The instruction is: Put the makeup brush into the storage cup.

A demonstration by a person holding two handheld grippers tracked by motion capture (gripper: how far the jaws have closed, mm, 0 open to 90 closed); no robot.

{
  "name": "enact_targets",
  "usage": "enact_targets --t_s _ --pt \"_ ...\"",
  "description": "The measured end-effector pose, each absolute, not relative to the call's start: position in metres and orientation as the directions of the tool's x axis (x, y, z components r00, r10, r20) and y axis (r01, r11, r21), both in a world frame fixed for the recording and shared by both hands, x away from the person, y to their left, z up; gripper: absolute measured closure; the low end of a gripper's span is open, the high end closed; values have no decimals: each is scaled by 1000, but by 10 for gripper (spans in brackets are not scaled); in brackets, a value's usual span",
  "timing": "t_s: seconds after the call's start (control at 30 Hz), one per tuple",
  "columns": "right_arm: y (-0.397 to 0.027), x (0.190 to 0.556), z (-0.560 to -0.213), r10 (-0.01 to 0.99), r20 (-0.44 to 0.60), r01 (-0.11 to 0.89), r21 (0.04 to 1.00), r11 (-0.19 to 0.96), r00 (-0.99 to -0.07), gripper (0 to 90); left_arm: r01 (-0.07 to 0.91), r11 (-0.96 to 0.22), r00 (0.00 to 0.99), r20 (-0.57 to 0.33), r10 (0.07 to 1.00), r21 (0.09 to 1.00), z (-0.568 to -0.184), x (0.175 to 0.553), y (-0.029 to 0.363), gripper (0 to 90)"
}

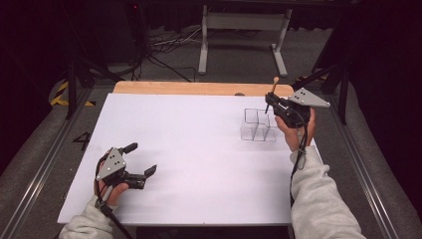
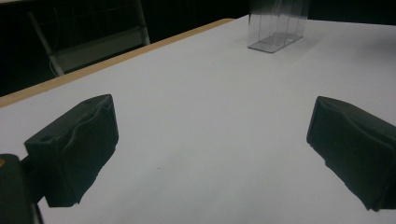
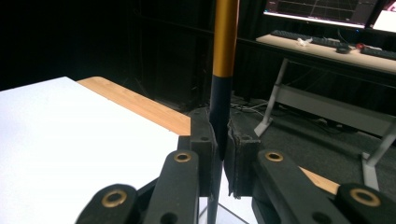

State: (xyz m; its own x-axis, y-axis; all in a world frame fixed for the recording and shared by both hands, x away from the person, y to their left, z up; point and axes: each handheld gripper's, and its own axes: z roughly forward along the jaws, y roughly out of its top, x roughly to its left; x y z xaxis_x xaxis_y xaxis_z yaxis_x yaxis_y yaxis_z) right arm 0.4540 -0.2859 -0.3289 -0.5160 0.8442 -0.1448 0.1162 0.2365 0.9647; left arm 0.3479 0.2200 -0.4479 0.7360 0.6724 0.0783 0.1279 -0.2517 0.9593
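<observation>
Dark room all around, with a white table (image 1: 199,149) that has a strip of bare wood along its far edge and a keyboard on a desk off in the background of the right gripper view. So the right gripper (image 1: 271,105) is up over the far right part of the table, jaws clamped tight on a thin stick (image 3: 223,70) that's black at the bottom and yellow-orange higher up, standing pretty much upright. It sits just above a clear plastic organizer (image 1: 258,125) with open compartments. The left gripper (image 1: 142,159) is parked near the front left corner, well apart from all that, jaws spread wide with nothing between them.
</observation>
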Motion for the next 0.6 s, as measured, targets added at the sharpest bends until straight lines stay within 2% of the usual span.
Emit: enact_targets --t_s 0.6 --pt "-288 469 -344 862 -123 160 960 229 -491 837 136 -250 741 69 668 959 -449 348 221 37"
